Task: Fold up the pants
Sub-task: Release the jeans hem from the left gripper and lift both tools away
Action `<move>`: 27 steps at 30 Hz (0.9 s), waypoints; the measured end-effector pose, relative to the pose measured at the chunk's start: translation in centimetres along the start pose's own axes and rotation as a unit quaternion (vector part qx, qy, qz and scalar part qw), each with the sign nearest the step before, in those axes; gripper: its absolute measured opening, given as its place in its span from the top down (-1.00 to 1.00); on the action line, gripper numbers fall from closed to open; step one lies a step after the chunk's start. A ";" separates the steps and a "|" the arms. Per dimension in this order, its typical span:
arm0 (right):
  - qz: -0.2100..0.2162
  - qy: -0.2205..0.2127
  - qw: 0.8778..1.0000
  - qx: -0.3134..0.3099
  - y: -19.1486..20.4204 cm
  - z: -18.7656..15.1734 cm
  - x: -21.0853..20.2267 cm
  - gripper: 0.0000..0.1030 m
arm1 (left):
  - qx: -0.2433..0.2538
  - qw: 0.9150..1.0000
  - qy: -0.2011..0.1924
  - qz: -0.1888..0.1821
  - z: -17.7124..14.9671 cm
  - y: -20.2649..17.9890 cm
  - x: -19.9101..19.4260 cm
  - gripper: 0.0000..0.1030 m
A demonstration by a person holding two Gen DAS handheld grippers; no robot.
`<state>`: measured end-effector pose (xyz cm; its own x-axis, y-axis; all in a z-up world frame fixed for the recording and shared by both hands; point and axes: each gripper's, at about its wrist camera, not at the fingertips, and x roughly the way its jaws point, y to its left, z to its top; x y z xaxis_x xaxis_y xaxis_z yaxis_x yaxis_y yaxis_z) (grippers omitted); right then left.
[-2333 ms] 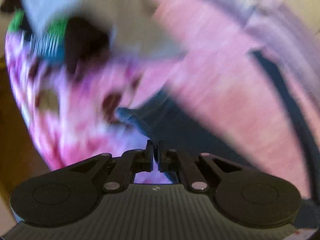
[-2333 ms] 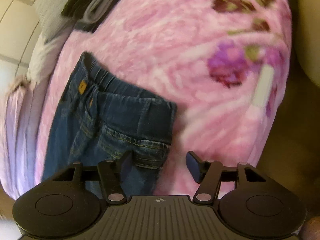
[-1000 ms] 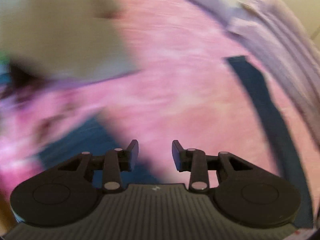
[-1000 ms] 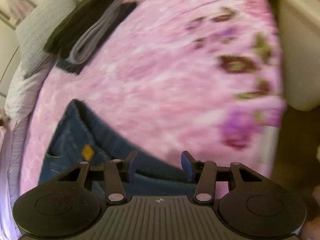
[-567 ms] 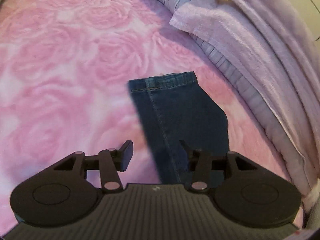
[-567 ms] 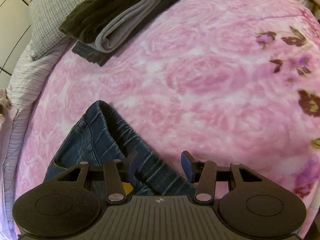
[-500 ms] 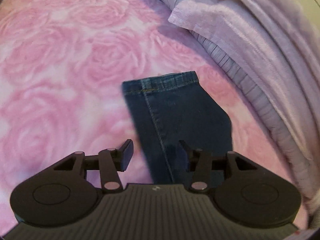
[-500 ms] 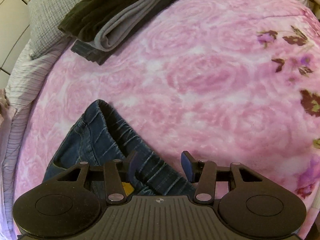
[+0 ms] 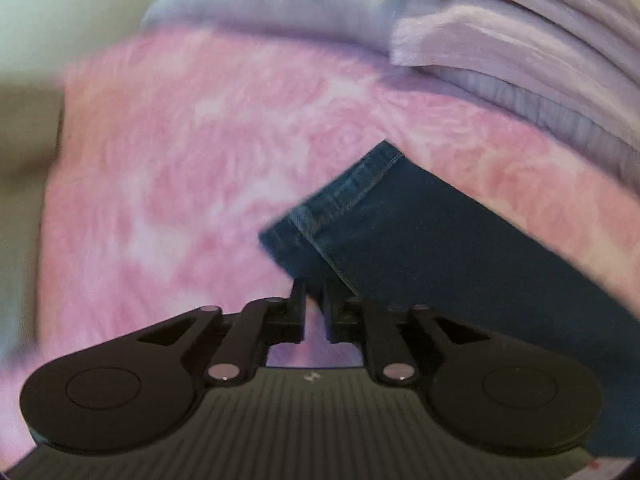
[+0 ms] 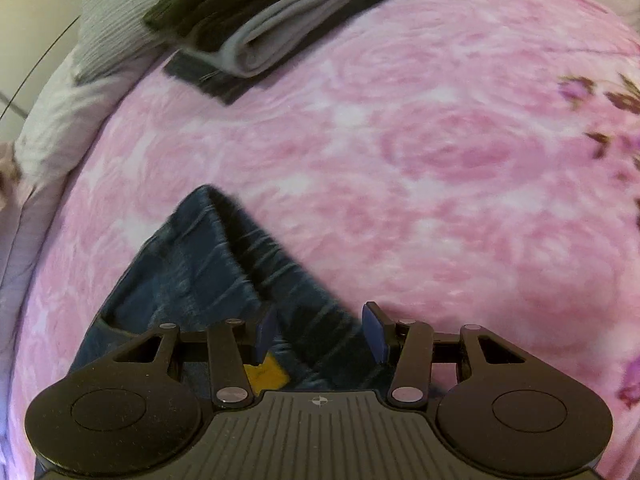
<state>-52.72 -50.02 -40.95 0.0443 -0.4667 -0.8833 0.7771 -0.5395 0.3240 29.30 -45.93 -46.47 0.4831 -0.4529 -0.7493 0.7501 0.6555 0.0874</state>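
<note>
Since half a second ago, our left gripper has been closing, pinching the jeans at the hem corner; right gripper straddles the waistband, gaping. Jeans lie on the pink blanket, ready for folding.

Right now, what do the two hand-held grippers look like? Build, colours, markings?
Both are matte black: a ribbed body with a small centre mark, two round discs at the sides, and linkage bars with silver pivot pins. The left hand-held gripper has black fingers; the right hand-held gripper has blue pads. No cables, hands or sleeves show.
</note>
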 end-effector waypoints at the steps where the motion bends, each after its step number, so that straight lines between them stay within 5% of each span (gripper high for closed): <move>1: 0.006 -0.001 1.000 -0.013 0.5 0.1 0.0 0.13 | 0.014 1.000 -0.003 0.010 0.3 -0.3 0.0 0.64; 4: 0.031 -0.014 0.997 -0.072 1.9 0.7 -0.2 0.13 | -0.016 0.999 0.004 0.028 1.7 1.4 -0.4 0.59; 7: 0.064 -0.019 0.989 -0.133 3.4 1.2 0.1 0.13 | -0.095 0.994 0.006 0.060 2.9 5.1 -1.5 0.50; 9: 0.088 -0.013 0.981 -0.170 4.6 1.3 0.9 0.13 | -0.132 0.990 0.028 0.050 2.8 7.1 -2.6 0.50; 12: 0.080 0.025 0.969 -0.232 6.7 1.2 4.0 0.13 | -0.091 0.995 0.041 0.017 1.3 6.7 -4.6 0.40; 15: 0.028 -0.036 0.961 -0.273 8.0 2.2 6.5 0.14 | -0.057 0.997 0.060 -0.007 -1.3 5.4 -5.9 0.35; 18: -0.016 -0.100 0.973 -0.206 8.3 5.4 6.5 0.14 | -0.037 0.997 0.072 -0.013 -3.4 4.9 -6.7 0.35; 21: 0.021 -0.120 0.981 -0.153 7.5 6.9 3.1 0.14 | -0.035 0.996 0.074 -0.028 -4.9 5.3 -8.8 0.35; 24: 0.050 -0.109 0.972 -0.202 6.5 4.1 -1.9 0.14 | -0.030 0.996 0.074 -0.044 -6.6 6.0 -11.7 0.34; 27: 0.068 -0.077 0.956 -0.275 5.3 -2.6 -6.4 0.14 | -0.032 0.993 0.085 -0.073 -8.8 6.5 -15.2 0.34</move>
<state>-47.27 -48.14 -34.48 0.1072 -0.6272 -0.7715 0.9854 -0.0363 0.1664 22.88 -29.43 -40.30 0.2842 -0.4406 -0.8515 0.7740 0.6296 -0.0674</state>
